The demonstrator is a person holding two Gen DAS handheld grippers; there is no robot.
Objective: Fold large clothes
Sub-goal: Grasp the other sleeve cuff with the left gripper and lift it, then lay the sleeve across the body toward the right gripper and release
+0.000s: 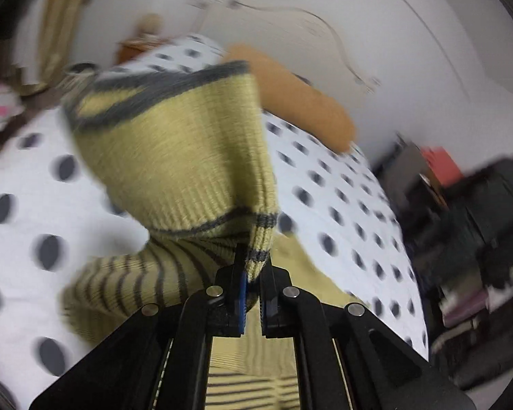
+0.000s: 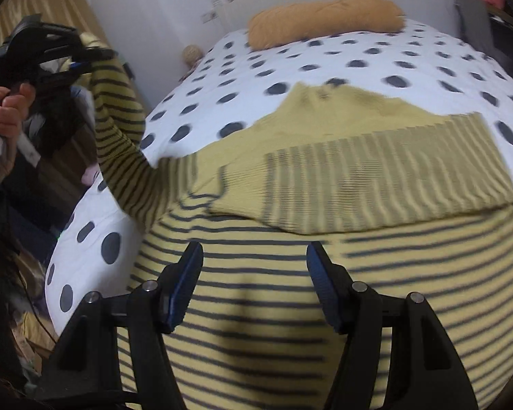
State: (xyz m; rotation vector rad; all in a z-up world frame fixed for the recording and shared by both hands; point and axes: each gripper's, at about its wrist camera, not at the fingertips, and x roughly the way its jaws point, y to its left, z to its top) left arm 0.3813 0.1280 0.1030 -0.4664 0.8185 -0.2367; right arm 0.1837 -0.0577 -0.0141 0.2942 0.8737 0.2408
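Note:
A yellow sweater with grey stripes point(image 2: 256, 290) lies spread on a bed with a white, dark-dotted cover point(image 2: 325, 68). One sleeve point(image 2: 393, 174) is folded across its chest. My left gripper point(image 1: 253, 273) is shut on the cuff point(image 1: 256, 246) of the other sleeve and holds it lifted above the bed. In the right wrist view that left gripper point(image 2: 82, 63) is at the upper left, held by a hand point(image 2: 10, 109), with the striped sleeve point(image 2: 119, 136) stretching up to it. My right gripper point(image 2: 253, 273) hovers open over the sweater's body, nothing between its fingers.
An orange bolster pillow point(image 2: 325, 24) lies at the head of the bed against a white wall point(image 2: 154, 7). Dark furniture and clutter point(image 1: 478, 222) stand off the bed's right side. A curtain point(image 2: 44, 3) hangs at the left.

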